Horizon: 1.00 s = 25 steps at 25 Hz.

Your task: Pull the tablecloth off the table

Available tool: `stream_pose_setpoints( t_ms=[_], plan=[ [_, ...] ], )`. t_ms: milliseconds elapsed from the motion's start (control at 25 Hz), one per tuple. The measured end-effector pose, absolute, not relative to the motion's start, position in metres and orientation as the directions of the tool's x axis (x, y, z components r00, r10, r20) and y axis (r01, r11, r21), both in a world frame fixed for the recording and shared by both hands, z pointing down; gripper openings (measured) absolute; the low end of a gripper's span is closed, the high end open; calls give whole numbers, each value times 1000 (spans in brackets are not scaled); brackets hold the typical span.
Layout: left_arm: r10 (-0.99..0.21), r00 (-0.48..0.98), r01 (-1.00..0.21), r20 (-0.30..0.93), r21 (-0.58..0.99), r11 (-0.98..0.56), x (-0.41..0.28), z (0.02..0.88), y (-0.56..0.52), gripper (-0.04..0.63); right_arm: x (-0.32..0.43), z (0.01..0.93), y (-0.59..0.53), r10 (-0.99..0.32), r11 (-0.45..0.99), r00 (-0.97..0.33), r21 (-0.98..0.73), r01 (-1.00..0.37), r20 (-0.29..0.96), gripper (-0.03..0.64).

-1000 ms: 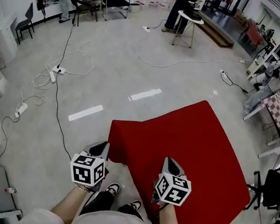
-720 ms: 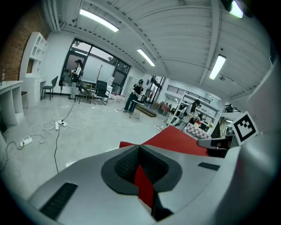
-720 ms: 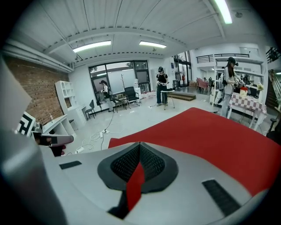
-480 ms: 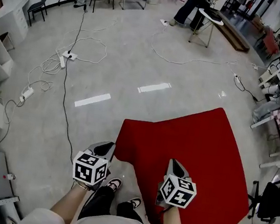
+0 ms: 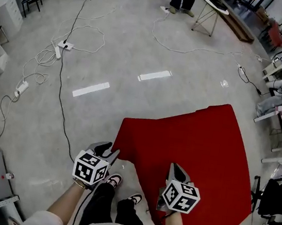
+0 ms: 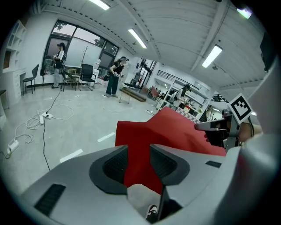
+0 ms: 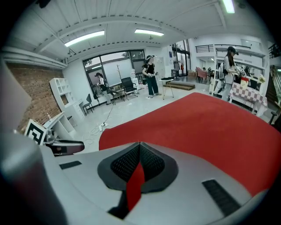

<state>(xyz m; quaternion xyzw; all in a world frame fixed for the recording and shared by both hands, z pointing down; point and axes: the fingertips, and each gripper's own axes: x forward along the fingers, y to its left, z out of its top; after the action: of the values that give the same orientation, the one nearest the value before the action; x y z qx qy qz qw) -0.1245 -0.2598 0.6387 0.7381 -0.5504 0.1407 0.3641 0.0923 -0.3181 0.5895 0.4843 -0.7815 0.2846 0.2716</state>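
Right tool (image 7: 139,145) clamped on red tablecloth (image 5: 199,143) edge — keep pull low, steady. Left tool (image 6: 138,149) jaws just opening, apart, cloth in gap unpinched — regrip before hauling.

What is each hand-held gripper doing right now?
Left hand-held gripper: open, jaws just been opening; tablecloth between them, not pinched.
Right hand-held gripper: closed on the tablecloth.
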Motion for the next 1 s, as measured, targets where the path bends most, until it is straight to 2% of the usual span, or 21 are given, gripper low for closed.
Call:
stream_pose_setpoints(
  t_ms=[280, 400, 560, 800, 1000],
  plan=[
    [-665, 460, -885, 589, 361, -293, -100, 665, -274, 309, 102, 604, -314, -594, 314, -363, -209, -926, 718, 25],
    [-632, 497, -867, 595, 300, -398, -92, 679, -281, 345, 105, 604, -311, -599, 291, -352, -214, -932, 719, 25],
    [-608, 536, -834, 585, 258, -487, -74, 692, -295, 362, 121, 603, -305, -601, 265, -326, -203, -943, 730, 25],
    [-593, 584, -800, 555, 269, -536, -60, 697, -311, 362, 142, 603, -298, -611, 220, -284, -186, -958, 739, 25],
    [-553, 601, -776, 577, 258, -575, -59, 699, -315, 339, 141, 602, -295, -614, 207, -279, -190, -960, 739, 25]
  ],
)
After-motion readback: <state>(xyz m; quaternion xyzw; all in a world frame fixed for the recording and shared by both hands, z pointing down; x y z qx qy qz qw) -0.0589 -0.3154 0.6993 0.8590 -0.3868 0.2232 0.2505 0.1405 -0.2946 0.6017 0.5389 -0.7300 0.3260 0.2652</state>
